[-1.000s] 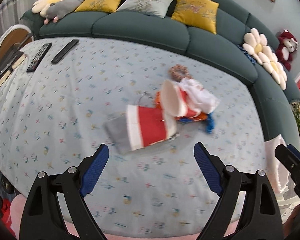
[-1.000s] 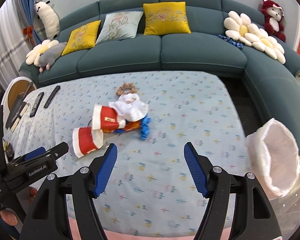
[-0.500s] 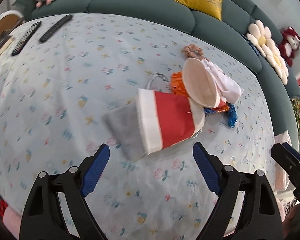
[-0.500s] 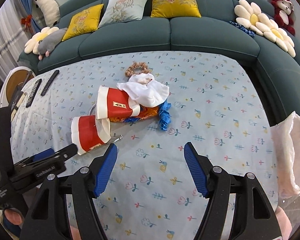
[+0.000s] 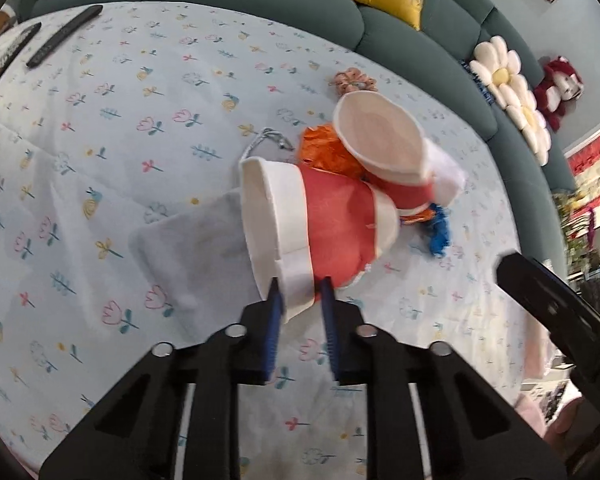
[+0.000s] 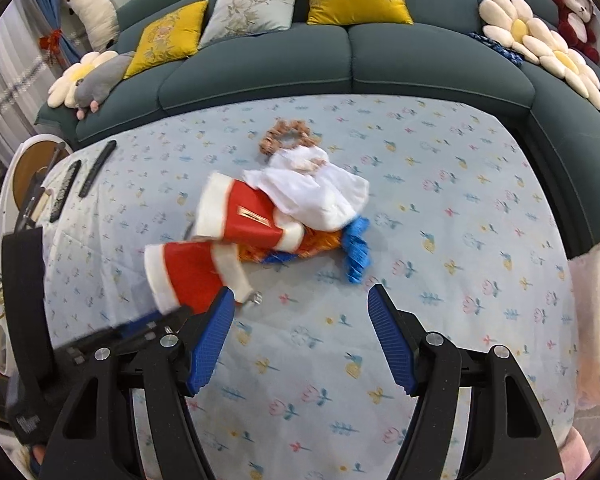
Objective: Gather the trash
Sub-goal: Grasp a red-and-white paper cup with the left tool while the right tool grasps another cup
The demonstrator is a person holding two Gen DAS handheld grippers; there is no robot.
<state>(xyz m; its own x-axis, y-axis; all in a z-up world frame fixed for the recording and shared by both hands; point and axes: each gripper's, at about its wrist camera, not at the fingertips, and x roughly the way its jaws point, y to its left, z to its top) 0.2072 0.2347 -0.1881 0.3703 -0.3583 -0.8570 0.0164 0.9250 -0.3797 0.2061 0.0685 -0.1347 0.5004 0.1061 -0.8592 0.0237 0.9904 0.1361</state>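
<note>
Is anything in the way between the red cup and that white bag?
Nothing visible blocks it. The left gripper has the near cup by its rim, and the bag hangs off the table's right edge, with only bare tablecloth between them.

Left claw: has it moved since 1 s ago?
Yes. The left claw went forward across the tablecloth toward the trash pile, away from the near edge, and shut on the near red paper cup, pinching its white rim.
</note>
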